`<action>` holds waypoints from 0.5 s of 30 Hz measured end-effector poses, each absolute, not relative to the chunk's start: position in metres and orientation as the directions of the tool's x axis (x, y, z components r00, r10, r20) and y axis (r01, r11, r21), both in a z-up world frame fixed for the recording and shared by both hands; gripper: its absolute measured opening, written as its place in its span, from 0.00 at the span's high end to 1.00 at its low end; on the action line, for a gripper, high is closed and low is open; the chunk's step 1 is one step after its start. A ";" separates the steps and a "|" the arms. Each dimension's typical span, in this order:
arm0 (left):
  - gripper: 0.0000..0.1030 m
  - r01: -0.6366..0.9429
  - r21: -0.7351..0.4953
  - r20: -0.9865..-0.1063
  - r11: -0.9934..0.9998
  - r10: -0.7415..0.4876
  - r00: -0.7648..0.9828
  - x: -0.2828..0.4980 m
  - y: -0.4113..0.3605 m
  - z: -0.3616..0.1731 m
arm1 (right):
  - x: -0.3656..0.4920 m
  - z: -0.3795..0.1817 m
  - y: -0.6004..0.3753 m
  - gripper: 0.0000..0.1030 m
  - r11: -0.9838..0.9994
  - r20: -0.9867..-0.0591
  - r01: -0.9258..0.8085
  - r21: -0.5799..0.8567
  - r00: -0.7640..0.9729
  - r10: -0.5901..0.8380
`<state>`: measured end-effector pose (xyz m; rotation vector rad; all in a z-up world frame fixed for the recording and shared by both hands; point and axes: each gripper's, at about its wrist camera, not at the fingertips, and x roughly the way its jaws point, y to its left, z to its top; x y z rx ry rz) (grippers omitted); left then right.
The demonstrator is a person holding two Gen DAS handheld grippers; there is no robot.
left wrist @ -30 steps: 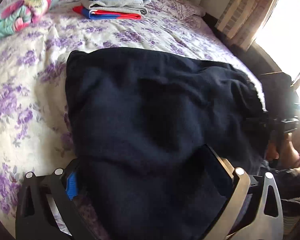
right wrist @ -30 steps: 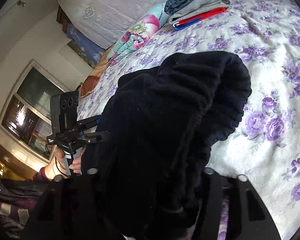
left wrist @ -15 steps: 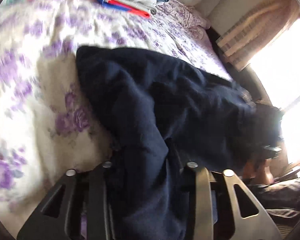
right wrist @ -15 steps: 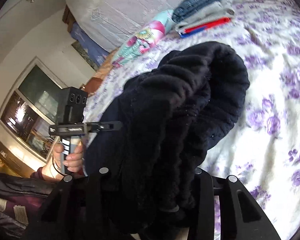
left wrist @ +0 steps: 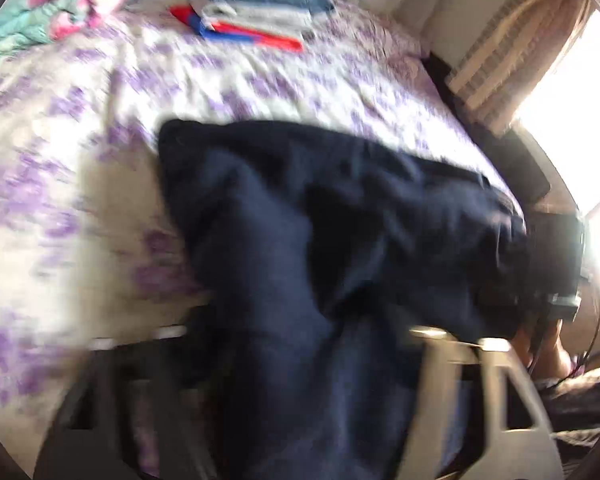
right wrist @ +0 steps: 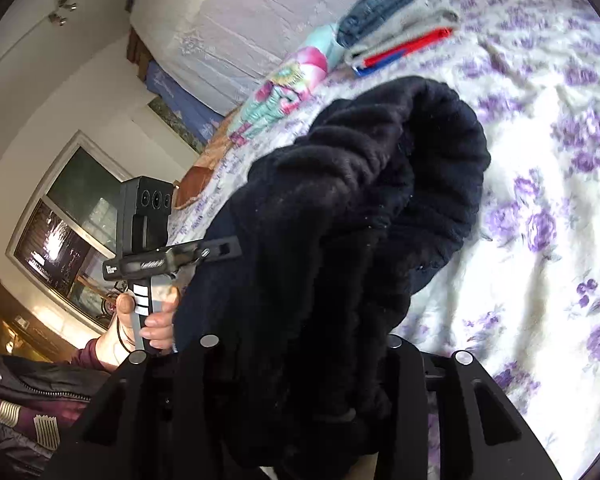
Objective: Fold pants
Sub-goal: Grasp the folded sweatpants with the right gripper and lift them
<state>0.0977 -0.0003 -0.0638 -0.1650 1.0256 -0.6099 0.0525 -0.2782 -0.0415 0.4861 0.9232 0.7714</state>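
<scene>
Pants (left wrist: 340,240) bunch on the floral bedspread (left wrist: 80,200), pinched by both left gripper (left wrist: 300,400) and right gripper (right wrist: 300,400) jaws.

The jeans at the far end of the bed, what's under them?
The jeans top a folded pile: grey cloth beneath, then something red and blue, on the flowery bedspread. What those lower pieces are stays hidden.

Pants (left wrist: 340,216): your dark navy fleece pair, bunched and partly lifted.
Place: near the bed's (left wrist: 100,184) front edge.
</scene>
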 end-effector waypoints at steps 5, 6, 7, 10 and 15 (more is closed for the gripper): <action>0.83 0.342 -0.503 -0.707 0.794 -0.606 0.364 0.086 0.012 -0.041 | 0.043 -0.002 -0.276 0.63 0.573 -0.442 -0.443 0.690 0.369 0.818; 0.83 0.365 -0.527 -0.691 0.768 -0.637 0.342 0.081 0.009 -0.036 | 0.040 0.011 -0.273 0.64 0.557 -0.424 -0.471 0.684 0.364 0.829; 0.83 0.393 -0.505 -0.693 0.769 -0.632 0.347 0.073 0.001 -0.027 | 0.039 0.020 -0.273 0.64 0.542 -0.409 -0.487 0.685 0.358 0.839; 0.83 0.436 -0.456 -0.691 0.776 -0.618 0.376 0.062 -0.011 -0.016 | 0.033 0.045 -0.273 0.64 0.532 -0.391 -0.543 0.650 0.361 0.847; 0.77 0.385 -0.475 -0.732 0.791 -0.598 0.327 0.083 -0.017 -0.058 | 0.041 0.016 -0.298 0.64 0.660 -0.534 -0.409 0.630 0.388 0.751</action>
